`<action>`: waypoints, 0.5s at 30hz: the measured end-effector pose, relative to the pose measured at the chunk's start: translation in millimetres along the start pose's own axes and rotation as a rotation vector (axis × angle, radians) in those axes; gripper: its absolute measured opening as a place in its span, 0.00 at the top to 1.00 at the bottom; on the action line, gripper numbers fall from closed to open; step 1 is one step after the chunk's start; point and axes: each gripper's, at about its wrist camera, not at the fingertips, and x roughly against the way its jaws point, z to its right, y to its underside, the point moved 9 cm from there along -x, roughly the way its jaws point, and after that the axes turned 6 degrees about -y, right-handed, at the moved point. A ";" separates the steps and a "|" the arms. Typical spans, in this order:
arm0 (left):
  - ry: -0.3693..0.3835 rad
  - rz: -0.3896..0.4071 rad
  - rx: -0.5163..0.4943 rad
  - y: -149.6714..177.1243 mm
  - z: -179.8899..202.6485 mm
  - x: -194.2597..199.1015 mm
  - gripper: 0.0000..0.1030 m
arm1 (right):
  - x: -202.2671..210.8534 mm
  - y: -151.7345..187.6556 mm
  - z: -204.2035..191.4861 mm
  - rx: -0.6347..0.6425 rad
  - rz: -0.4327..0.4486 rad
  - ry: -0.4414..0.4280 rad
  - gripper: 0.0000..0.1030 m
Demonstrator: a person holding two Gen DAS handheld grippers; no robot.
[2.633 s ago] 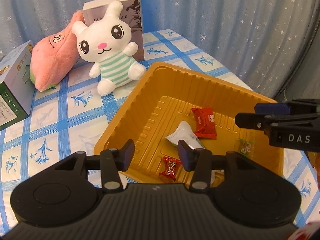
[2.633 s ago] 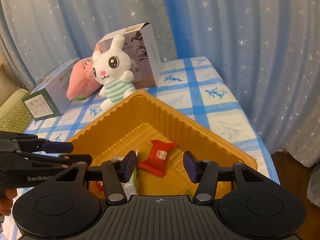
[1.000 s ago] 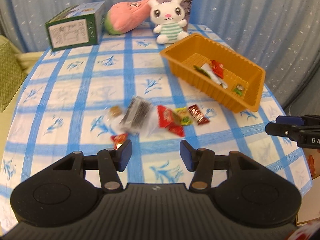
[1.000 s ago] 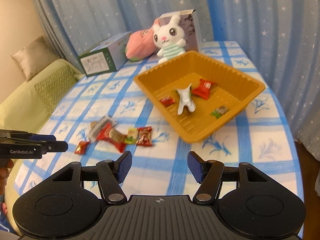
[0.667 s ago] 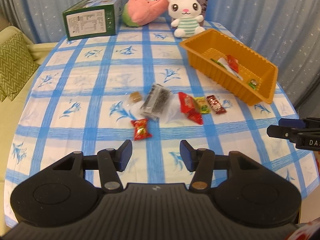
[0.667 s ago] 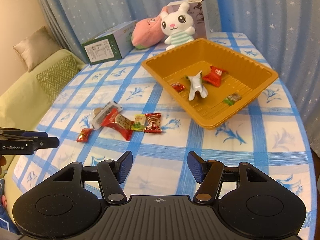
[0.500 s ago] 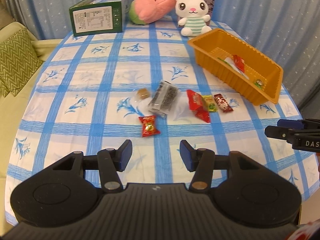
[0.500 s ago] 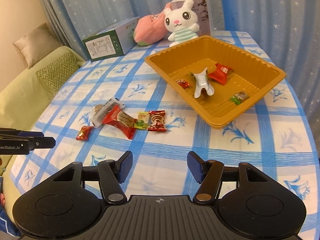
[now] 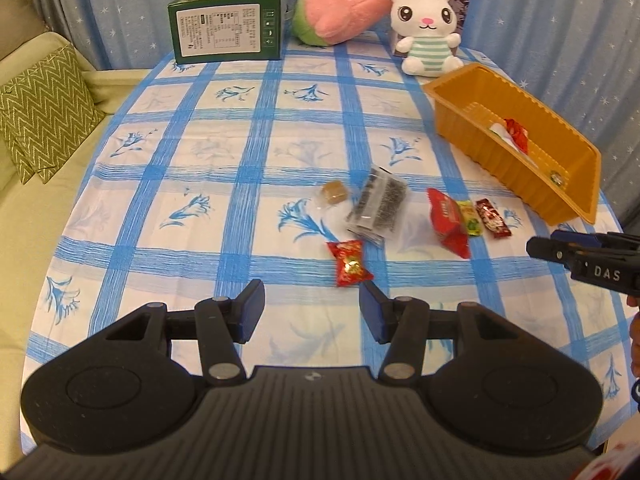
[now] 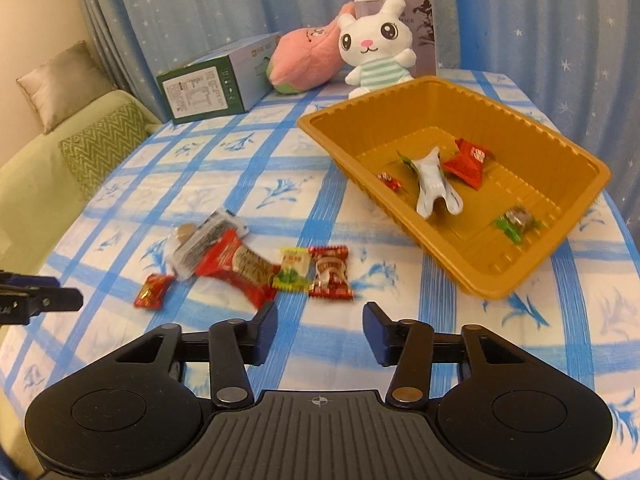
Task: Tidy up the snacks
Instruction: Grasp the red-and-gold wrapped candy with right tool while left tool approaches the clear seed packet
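Note:
An orange tray (image 9: 576,204) (image 10: 500,280) sits at the table's right and holds several wrapped snacks, among them a white packet (image 10: 432,188) and a red packet (image 10: 468,162). Loose snacks lie on the cloth: a small red candy (image 9: 350,268) (image 10: 152,290), a dark clear packet (image 9: 376,206), a brown cube (image 9: 334,194), a long red packet (image 9: 448,220) (image 10: 236,266), a yellow-green candy (image 10: 292,270) and a dark red candy (image 10: 330,274). My left gripper (image 9: 312,310) is open and empty, just short of the small red candy. My right gripper (image 10: 320,332) is open and empty, just short of the dark red candy.
A green box (image 9: 228,24), a pink plush (image 9: 340,12), a white rabbit plush (image 9: 426,28) and a grey box (image 10: 420,28) stand at the table's far edge. A sofa with a zigzag cushion (image 9: 40,112) is to the left. The table (image 9: 208,152) has a blue-checked cloth.
Both grippers have pulled back from over the tray to the near side of the table, then edged forward toward the loose snacks. Both stayed open and empty.

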 end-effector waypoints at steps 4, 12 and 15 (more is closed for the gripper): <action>0.001 -0.002 -0.002 -6.1 -3.1 -9.5 0.52 | -18.7 -8.5 1.2 0.007 0.001 0.019 0.62; 0.016 -0.015 -0.019 -15.0 -3.9 -26.7 0.52 | -48.6 -13.4 6.4 0.022 -0.018 0.070 0.68; 0.021 -0.024 -0.024 -17.2 -4.1 -32.6 0.52 | -56.1 -13.4 10.4 0.015 -0.024 0.087 0.69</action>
